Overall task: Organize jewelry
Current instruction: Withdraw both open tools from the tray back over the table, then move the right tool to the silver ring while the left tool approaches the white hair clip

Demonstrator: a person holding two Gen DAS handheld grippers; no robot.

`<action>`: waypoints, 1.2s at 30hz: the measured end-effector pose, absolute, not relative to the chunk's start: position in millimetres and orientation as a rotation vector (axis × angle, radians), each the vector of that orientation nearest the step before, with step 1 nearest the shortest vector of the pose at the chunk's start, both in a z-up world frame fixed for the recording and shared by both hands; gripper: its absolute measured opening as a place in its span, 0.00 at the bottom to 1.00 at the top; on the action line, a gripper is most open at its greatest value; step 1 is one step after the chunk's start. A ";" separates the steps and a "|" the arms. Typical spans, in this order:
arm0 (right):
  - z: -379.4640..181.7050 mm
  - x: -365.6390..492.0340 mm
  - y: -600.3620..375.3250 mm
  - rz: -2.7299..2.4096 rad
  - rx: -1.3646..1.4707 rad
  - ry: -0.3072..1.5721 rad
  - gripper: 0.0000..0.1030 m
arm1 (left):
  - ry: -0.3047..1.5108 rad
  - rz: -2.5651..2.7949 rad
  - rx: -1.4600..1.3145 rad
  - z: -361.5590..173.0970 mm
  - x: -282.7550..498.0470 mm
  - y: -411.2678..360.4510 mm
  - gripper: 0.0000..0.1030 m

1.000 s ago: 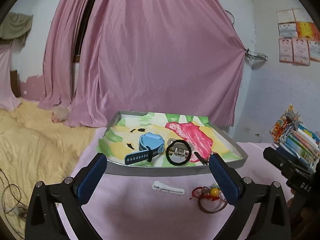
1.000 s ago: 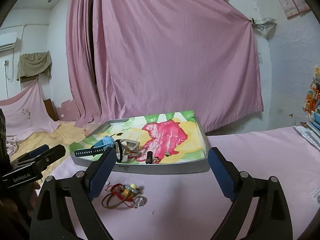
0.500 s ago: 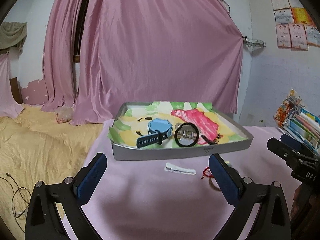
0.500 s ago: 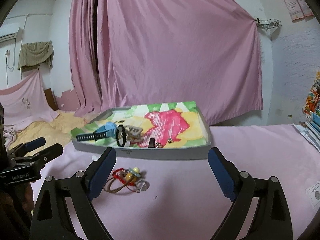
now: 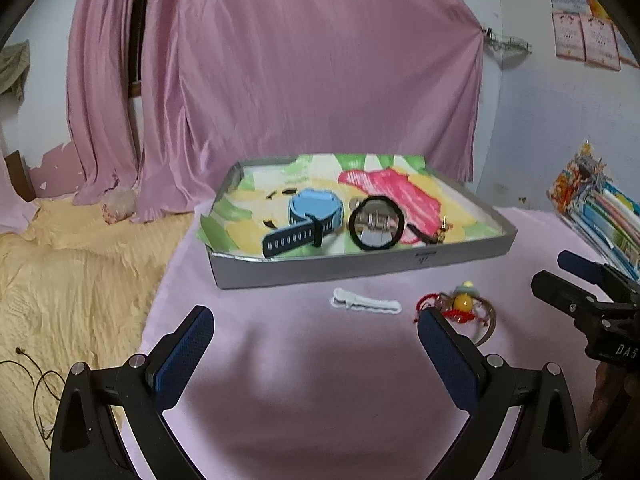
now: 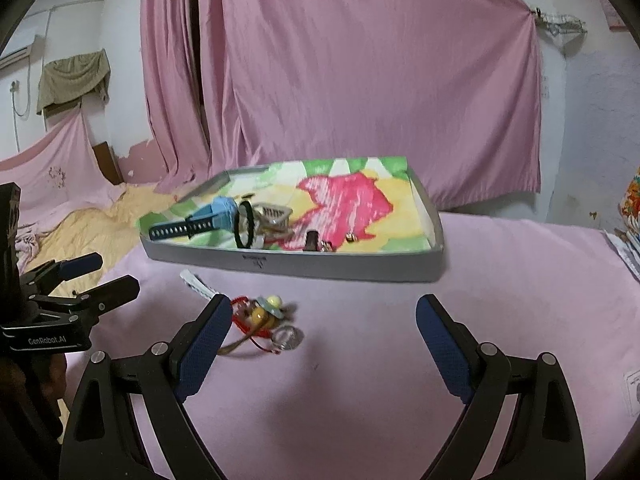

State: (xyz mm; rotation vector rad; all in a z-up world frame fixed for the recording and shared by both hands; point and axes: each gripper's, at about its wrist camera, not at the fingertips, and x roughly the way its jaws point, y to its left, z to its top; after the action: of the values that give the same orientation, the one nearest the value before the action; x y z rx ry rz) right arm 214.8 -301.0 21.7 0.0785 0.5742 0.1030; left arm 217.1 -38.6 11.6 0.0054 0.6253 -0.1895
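Note:
A grey tray point(image 5: 360, 270) point(image 6: 360, 270) with a colourful lining sits on the pink cloth. In it lie a blue watch point(image 5: 308, 216) point(image 6: 208, 220), a black ring-shaped band point(image 5: 376, 222) point(image 6: 244, 226) over a metal clasp, and small earrings point(image 6: 350, 237). In front of the tray lie a white hair clip point(image 5: 366, 304) point(image 6: 196, 283) and a red-string charm with a yellow bead point(image 5: 464, 304) point(image 6: 266, 318). My left gripper point(image 5: 316, 342) is open over the cloth, just short of the clip. My right gripper point(image 6: 322, 334) is open, its left finger beside the charm.
Pink curtains hang behind the tray. A yellow blanket point(image 5: 60, 272) lies to the left, below the cloth's edge. Colourful books point(image 5: 600, 208) are stacked at the right. The other gripper shows in each view point(image 5: 588, 300) point(image 6: 68, 312).
Both grippers have moved closer to the cloth and the loose pieces; the charm now sits beside the right gripper's left finger. Both stay open and hold nothing.

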 end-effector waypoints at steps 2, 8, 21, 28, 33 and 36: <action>17.5 220.5 -303.3 0.096 0.083 0.617 0.88 | 0.663 -0.204 0.004 8.8 222.3 -38.6 0.99; 3.9 234.5 -307.8 0.077 0.080 0.725 0.87 | 0.754 -0.210 0.012 -1.9 234.6 -41.8 0.99; -4.8 251.0 -289.3 0.150 -0.009 0.830 0.57 | 0.822 -0.219 0.058 -10.7 251.3 -53.9 0.99; -6.8 256.4 -282.3 0.189 -0.028 0.861 0.44 | 0.831 -0.245 0.081 -10.1 261.0 -60.6 0.96; -8.9 259.2 -277.1 0.211 -0.044 0.876 0.37 | 0.870 -0.278 0.068 -13.6 270.7 -62.3 0.85; -8.7 260.3 -274.8 0.222 -0.048 0.876 0.34 | 0.888 -0.297 0.055 -14.6 275.0 -63.1 0.84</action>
State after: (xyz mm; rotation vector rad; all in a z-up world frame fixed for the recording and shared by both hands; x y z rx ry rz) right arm 260.3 -274.8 -8.7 -0.0479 0.8763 0.2218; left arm 275.0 -63.1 -14.6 0.0551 0.8877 -0.2966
